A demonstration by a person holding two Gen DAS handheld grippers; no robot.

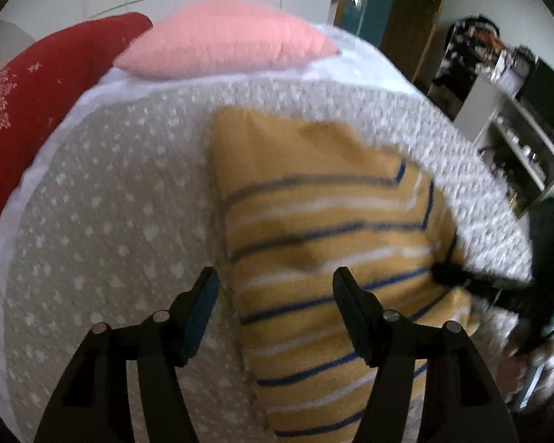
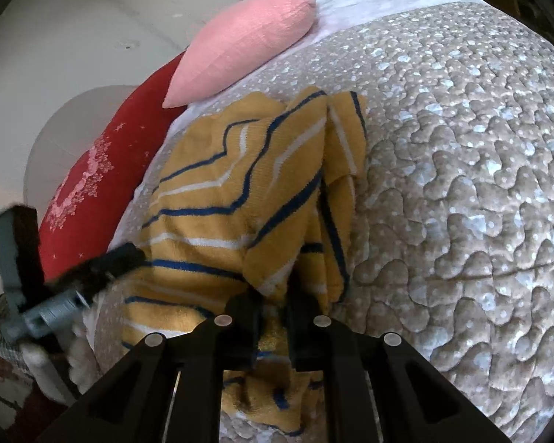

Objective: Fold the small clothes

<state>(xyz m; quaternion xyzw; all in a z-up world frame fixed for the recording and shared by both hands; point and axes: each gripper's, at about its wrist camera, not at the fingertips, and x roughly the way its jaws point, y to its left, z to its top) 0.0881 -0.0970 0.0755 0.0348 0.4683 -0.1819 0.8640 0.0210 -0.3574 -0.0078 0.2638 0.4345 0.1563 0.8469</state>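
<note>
Quilted bed [image 2: 461,170], striped garment [image 2: 240,199], pink pillow [image 2: 247,40]

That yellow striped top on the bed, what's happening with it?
A person is folding the striped top on the quilt using handheld tongs. The right tongs are shut on a bunched fold at its near edge. The left tongs are open over the top's left edge, gripping nothing. A pink pillow lies beyond.

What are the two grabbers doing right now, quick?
Left gripper: open, holding nothing, over the yellow striped garment.
Right gripper: closed on a bunch of the yellow striped garment.
</note>
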